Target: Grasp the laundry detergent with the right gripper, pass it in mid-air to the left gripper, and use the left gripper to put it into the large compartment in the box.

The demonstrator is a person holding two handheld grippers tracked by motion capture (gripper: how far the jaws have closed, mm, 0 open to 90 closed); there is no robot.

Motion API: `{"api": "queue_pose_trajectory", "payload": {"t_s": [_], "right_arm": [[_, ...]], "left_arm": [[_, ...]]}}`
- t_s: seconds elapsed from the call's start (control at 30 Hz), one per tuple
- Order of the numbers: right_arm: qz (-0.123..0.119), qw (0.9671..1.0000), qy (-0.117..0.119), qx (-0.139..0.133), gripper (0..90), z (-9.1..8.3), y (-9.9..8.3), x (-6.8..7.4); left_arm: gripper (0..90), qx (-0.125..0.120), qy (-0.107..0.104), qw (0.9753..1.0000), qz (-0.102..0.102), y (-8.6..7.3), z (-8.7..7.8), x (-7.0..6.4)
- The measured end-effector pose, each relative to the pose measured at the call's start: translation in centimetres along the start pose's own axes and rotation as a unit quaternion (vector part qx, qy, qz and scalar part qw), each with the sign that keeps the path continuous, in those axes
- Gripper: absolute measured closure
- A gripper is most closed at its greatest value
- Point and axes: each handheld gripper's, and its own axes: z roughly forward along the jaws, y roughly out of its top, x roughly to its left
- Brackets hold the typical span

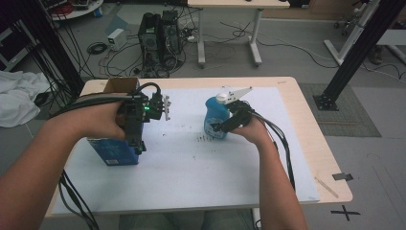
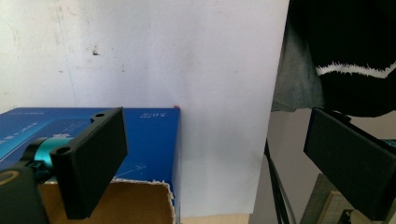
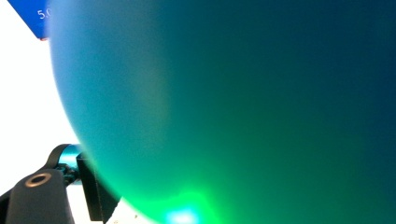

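One upright bottle, cap uppermost.

Between my blue box at left and blue bottle at right, the white mat lies open. The near mat offers free passage. My right gripper presses close against the bottle.

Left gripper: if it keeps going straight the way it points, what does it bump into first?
Probably the blue box. The left gripper is open, one jaw already over the box's torn open top, the other off to its side. Past the box lies only the white table cover. Depth is hard to judge, so it might slip past the box's edge.
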Motion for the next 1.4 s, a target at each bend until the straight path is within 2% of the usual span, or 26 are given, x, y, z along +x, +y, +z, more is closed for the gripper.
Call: {"api": "queue_pose_trajectory", "payload": {"t_s": [0.17,0.2,0.27,0.33,0.37,0.4,0.43,0.53,0.67,0.77,0.93,1.1,1.4], "right_arm": [[0.005,1.0,-0.004,-0.006,12.6,0.01,-0.37,-0.03],[0.005,1.0,-0.004,-0.006,12.6,0.01,-0.37,-0.03],[0.008,0.9999,-0.003,-0.008,12.6,0.0,-0.46,0.01],[0.016,0.9997,0.002,-0.016,12.7,0.02,-0.6,-0.03],[0.016,0.9997,0.0,-0.017,13.2,0.07,-0.67,-0.05],[0.016,0.9997,0.0,-0.017,13.2,0.07,-0.67,-0.05],[0.015,0.9997,0.001,-0.016,15.9,0.05,-0.71,-0.05],[0.015,0.9998,-0.002,-0.015,16.5,0.05,-0.71,-0.05],[0.015,0.9997,-0.007,-0.018,22.9,-0.04,-0.78,-0.06],[0.012,0.9997,-0.008,-0.019,22.9,0.07,-0.76,0.04],[0.013,0.9997,-0.011,-0.018,22.9,0.04,-0.73,0.15],[0.007,0.9997,-0.015,-0.018,26.6,0.02,-0.63,0.36],[0.012,0.9995,-0.018,-0.025,32.0,-0.05,-0.86,0.35]], "left_arm": [[6.3,0.001,0.006,1.0,0.006,0.07,0.04,0.18],[6.3,0.001,0.004,1.0,0.002,0.07,0.07,0.14],[6.4,0.001,0.0,1.0,0.001,0.13,0.12,0.12],[6.4,0.001,0.006,1.0,0.006,0.2,0.07,0.15],[6.3,-0.013,-0.002,0.9998,-0.015,0.25,0.26,-0.13],[6.4,-0.013,-0.002,0.9998,-0.015,0.25,0.26,-0.13],[6.4,0.002,0.002,1.0,0.003,0.25,0.1,0.13],[6.4,0.001,0.003,1.0,0.003,0.24,0.12,0.12],[6.4,0.002,0.004,1.0,0.003,0.19,0.15,0.17],[6.4,0.002,-0.002,1.0,0.001,0.23,0.17,0.14],[6.3,0.001,0.003,1.0,0.003,0.37,0.05,0.1],[6.3,0.001,0.005,1.0,0.006,0.4,0.06,0.12],[6.3,0.003,0.005,1.0,0.005,0.3,-0.03,0.16]]}}
